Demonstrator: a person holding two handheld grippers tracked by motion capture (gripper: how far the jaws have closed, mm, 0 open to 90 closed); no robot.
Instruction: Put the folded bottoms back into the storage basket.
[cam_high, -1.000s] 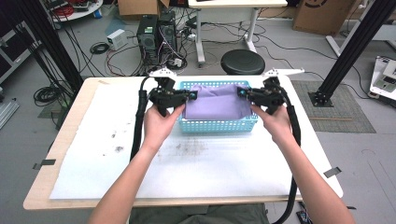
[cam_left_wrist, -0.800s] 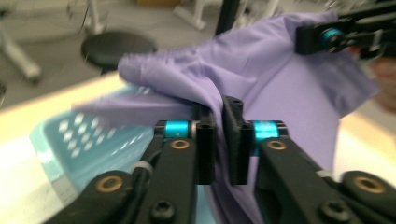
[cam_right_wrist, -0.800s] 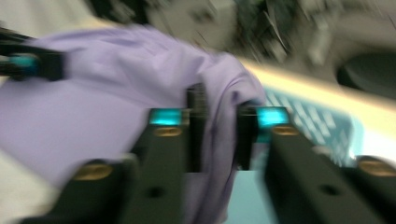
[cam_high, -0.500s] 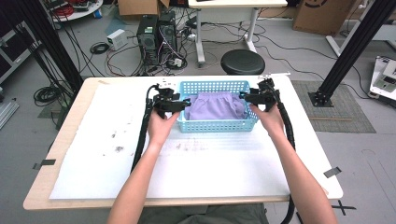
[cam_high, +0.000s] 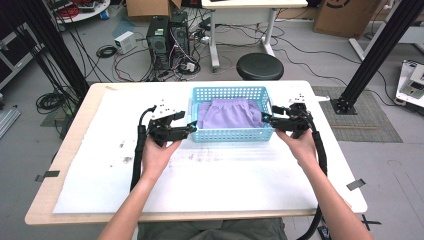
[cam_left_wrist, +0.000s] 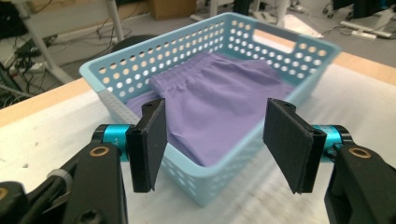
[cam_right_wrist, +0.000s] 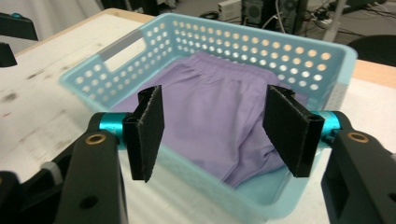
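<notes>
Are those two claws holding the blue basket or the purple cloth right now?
Neither. The left claw and right claw have just been opening beside the basket, nothing between their jaws; the purple cloth lies inside.

A wooden table (cam_high: 75, 165) carries a white sheet (cam_high: 225, 180) and 1 blue basket (cam_high: 230, 134).

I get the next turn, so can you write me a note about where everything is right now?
Left hand-held gripper: jaws just opened, nothing between them, at the basket's near left corner.
Right hand-held gripper: jaws just opened too, nothing held, at the basket's right end.
Blue basket: sitting on the white-covered table.
Purple cloth: folded, lying inside the basket.
Done: cloth is in the basket, both grippers have let go.
Left: probably just pulling the hands back.
</notes>
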